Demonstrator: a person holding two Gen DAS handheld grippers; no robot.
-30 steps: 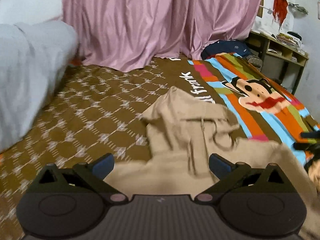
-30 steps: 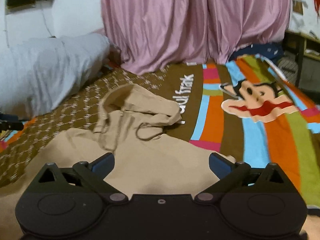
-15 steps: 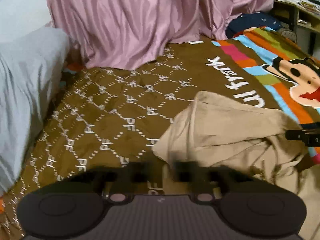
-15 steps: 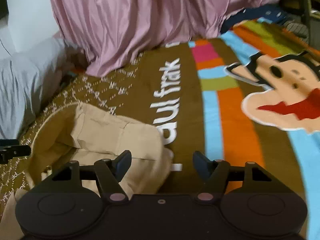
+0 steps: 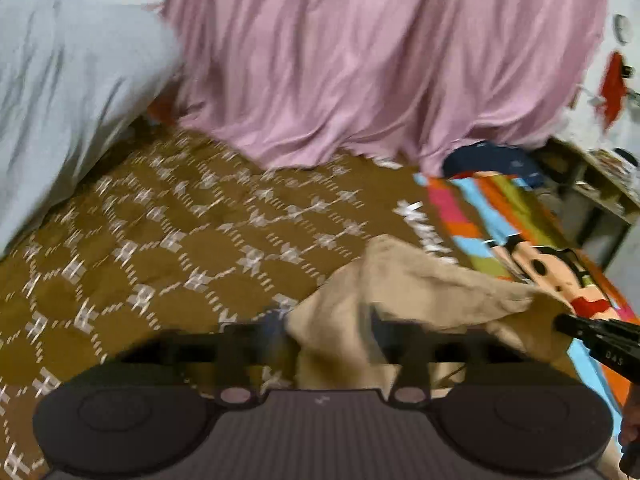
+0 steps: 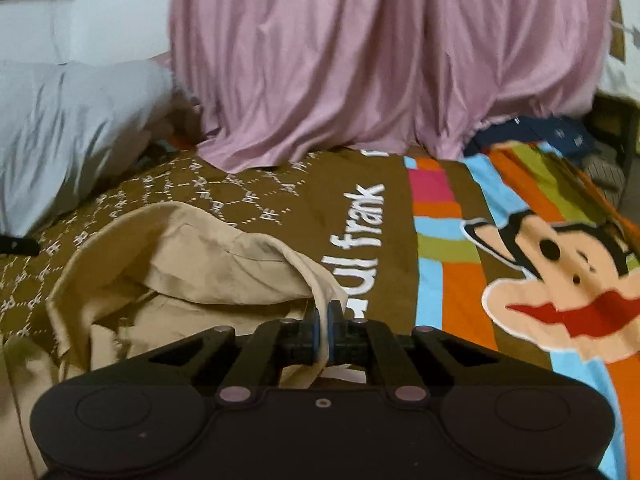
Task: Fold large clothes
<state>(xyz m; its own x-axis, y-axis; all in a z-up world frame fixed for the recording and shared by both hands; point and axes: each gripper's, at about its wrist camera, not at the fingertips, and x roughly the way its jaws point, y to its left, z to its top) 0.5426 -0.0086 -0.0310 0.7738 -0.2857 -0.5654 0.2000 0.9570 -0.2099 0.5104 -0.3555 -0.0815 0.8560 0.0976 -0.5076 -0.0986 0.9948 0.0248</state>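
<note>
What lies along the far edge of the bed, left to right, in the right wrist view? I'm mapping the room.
Grey pillow → pink curtain → dark blue bundle.

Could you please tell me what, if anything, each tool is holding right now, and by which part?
The right tool is shut on the beige hoodie, pinching the hood's right edge. The left tool is blurred, its jaws just opening around fabric; no clear hold.
</note>
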